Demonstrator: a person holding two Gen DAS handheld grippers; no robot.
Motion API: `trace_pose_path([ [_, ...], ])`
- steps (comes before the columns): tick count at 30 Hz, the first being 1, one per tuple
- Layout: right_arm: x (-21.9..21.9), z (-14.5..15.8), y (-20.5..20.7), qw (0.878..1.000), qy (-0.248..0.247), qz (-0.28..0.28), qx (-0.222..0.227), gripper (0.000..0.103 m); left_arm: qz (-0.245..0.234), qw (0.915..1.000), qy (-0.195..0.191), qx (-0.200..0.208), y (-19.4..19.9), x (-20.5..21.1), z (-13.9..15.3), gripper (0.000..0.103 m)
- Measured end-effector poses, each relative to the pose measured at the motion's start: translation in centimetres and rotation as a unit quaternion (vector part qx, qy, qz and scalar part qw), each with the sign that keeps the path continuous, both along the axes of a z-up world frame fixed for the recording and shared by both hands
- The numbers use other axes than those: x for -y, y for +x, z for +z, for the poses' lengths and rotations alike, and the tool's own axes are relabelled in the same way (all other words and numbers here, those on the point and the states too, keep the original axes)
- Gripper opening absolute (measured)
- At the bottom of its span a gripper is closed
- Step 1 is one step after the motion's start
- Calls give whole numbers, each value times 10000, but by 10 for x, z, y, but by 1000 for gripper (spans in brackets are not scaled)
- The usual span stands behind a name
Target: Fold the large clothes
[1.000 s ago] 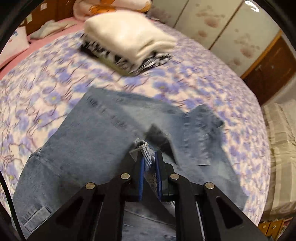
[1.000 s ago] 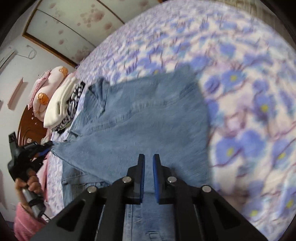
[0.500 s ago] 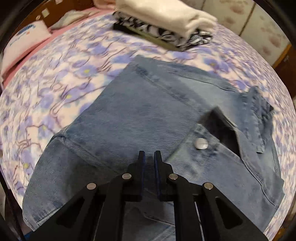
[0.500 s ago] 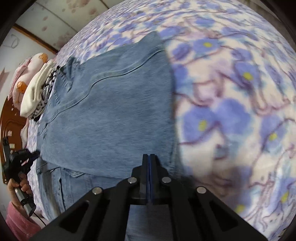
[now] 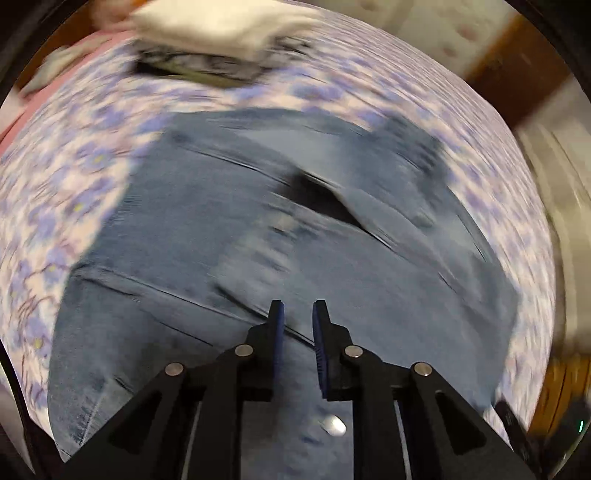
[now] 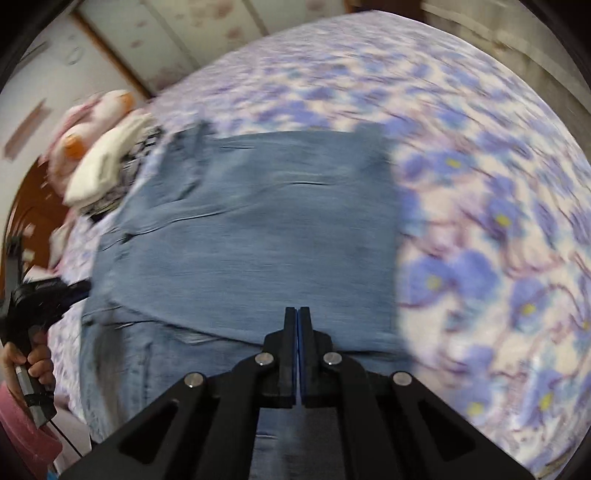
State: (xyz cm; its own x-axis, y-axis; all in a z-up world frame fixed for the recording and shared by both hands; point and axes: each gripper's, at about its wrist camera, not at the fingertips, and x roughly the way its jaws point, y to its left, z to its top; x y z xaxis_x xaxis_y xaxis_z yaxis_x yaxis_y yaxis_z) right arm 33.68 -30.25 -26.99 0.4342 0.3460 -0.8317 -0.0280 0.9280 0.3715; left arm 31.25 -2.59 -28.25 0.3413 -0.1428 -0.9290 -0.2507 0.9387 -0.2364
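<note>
Now the left gripper (image 5: 297, 314) hangs over the blue denim jacket (image 5: 258, 236) with fingers apart, holding nothing. The right gripper (image 6: 298, 321) has its fingers pressed together over the jacket on the flowery bed (image 6: 498, 221).

My left camera rides just behind my left tool (image 5: 297, 314), looking steeply down and forward, close over the denim garment (image 5: 229, 236) that fills the middle of its frame, with the folded pile (image 5: 221, 26) at the top edge. My right camera sits behind my right tool (image 6: 297, 317), also close, facing across the bed (image 6: 480, 184) (both views are motion-blurred). Both share the garment and that pile, which sits at upper left in the right view, where my left tool shows at the left edge.
</note>
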Motion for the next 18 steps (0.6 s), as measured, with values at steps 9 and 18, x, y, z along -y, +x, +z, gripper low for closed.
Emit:
trace_pose_path([
  [9,-97,-22,15,9939,585,928,135,0,-1600,9826,-731,-594,11,109,-35,14],
  [18,-78,-53,23,9969,598,397,-316,0,-1157,9889,-354,-866,15,94,-65,6],
])
